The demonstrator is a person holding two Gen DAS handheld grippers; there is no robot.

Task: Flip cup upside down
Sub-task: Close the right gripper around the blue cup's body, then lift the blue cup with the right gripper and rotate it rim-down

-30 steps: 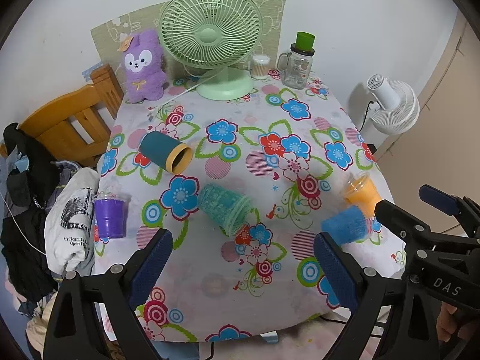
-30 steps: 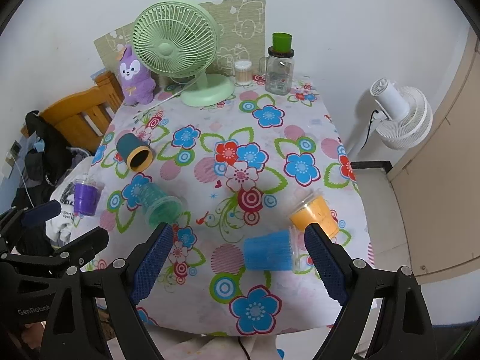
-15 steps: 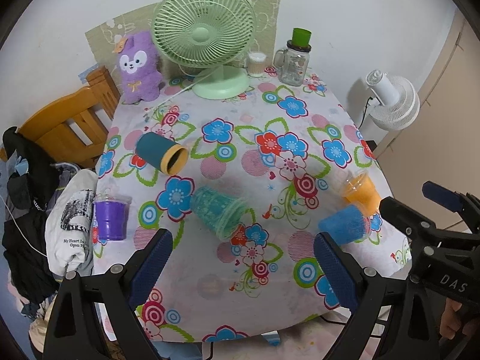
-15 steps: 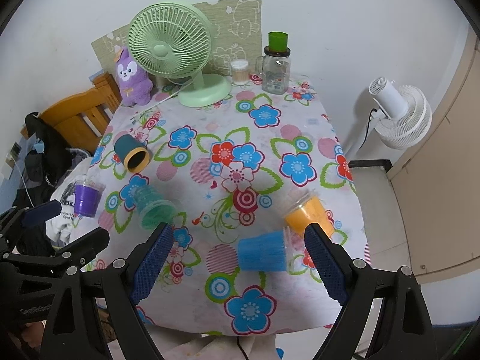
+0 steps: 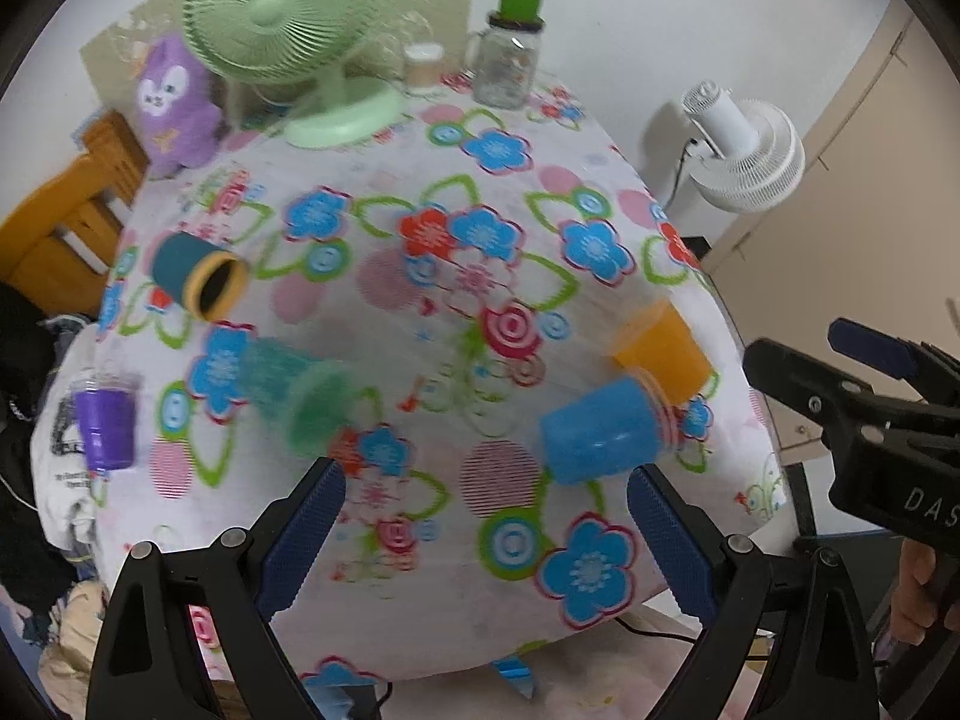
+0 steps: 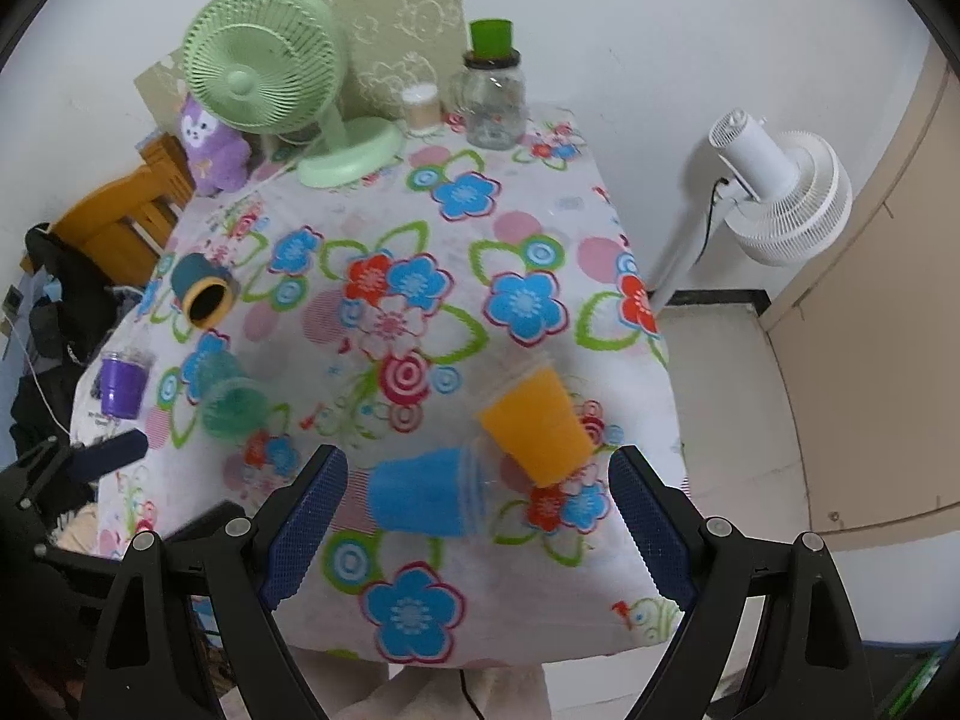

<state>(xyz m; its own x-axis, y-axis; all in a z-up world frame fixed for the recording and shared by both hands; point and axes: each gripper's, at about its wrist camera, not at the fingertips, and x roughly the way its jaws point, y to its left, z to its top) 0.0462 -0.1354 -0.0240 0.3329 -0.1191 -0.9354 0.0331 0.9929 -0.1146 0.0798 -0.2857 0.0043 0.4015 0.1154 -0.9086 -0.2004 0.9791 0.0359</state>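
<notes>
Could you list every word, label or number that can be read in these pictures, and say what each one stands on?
"DAS": white letters on the black body of the right claw, seen from the left wrist view; the edge of the picture may cut off more.
Small dark print on the white cloth beside the purple cup: too blurred to read.
Nothing else is legible.

We're in somebody's home here, a lived-in room: a table under a floral tablecloth (image 6: 528,228), a green desk fan (image 6: 264,66) beside a purple plush toy (image 6: 213,147), a wooden chair (image 5: 66,210) heaped with clothes (image 5: 27,360), and a white standing fan (image 6: 780,192) against the wall.
</notes>
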